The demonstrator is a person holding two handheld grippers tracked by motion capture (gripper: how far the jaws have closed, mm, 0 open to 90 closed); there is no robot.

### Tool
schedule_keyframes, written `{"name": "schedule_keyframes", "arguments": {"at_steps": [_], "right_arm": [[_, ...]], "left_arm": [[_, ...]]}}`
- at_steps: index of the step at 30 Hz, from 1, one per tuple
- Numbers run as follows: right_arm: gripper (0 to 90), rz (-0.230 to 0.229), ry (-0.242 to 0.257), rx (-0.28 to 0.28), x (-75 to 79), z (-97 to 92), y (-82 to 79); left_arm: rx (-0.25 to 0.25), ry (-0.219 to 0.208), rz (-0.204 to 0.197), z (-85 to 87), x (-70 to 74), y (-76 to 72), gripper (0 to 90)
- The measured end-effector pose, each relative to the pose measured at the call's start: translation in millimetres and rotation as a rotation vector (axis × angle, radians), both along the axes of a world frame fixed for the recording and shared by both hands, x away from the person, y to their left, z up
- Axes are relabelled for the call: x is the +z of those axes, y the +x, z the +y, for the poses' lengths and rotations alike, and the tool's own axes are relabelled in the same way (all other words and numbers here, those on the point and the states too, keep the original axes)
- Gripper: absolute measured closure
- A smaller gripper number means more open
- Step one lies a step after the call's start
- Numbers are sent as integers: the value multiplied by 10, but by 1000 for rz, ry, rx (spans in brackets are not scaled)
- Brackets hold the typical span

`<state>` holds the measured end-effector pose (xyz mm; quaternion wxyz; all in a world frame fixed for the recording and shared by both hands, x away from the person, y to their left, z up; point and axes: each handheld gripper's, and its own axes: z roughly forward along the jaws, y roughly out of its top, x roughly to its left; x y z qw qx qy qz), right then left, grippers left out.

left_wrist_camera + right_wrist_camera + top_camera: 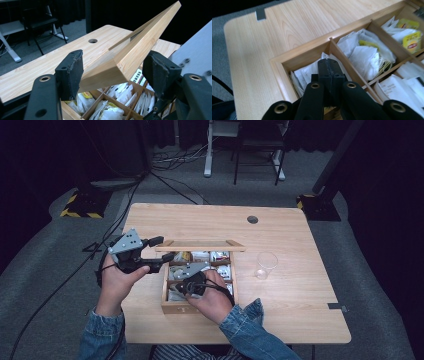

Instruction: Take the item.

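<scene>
Tea sachets [176, 292] fill the compartments of the wooden box [172, 308] near the 6 o'clock edge of the tabletop [300, 285] in the high view. The right gripper [189, 287] is dipped into the box's near-left compartment, while the left gripper [156, 254] sits at the box's 9 o'clock side, at the left end of the raised lid [200, 248]. A clear plastic cup [265, 265] stands apart at the box's 3 o'clock. The right hand [215, 295] is plainly the nearer one to the sachets.

In the left gripper view, the lid's corner [117, 67] lies between the two black fingers [71, 72], tilted upward toward 1 o'clock. The left pad rests against the wood; the right pad seems to stand a little off it, so I cannot tell whether the grip is firm. The lid looks propped open by this gripper. Below, sachets [107, 112] stand in their compartments.

In the right gripper view, the fingers [329, 72] are clenched together, pad against pad, with their tips down among the white sachets [304, 73] of the corner compartment. The sachets stand on edge, their long sides running roughly from 7 to 1 o'clock, directly ahead of and beneath the tips. Whether a sachet edge is pinched between the pads is hidden. I judge that a lift straight up, at 12 o'clock away from the box floor, would show it.
</scene>
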<state>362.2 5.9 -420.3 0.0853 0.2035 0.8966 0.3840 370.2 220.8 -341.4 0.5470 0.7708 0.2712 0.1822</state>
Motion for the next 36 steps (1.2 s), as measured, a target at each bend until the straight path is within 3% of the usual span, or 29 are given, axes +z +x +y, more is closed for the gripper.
{"name": "schedule_keyframes", "arguments": {"at_steps": [20,36], "right_arm": [[900,-78,123,-49,454,-409,-117],[900,-101,160,-146,628,-897,-76]], "left_arm": [[-2,-1,1,0,6,-5,341],[4,-6,-2,10,-3,-3,341]]}}
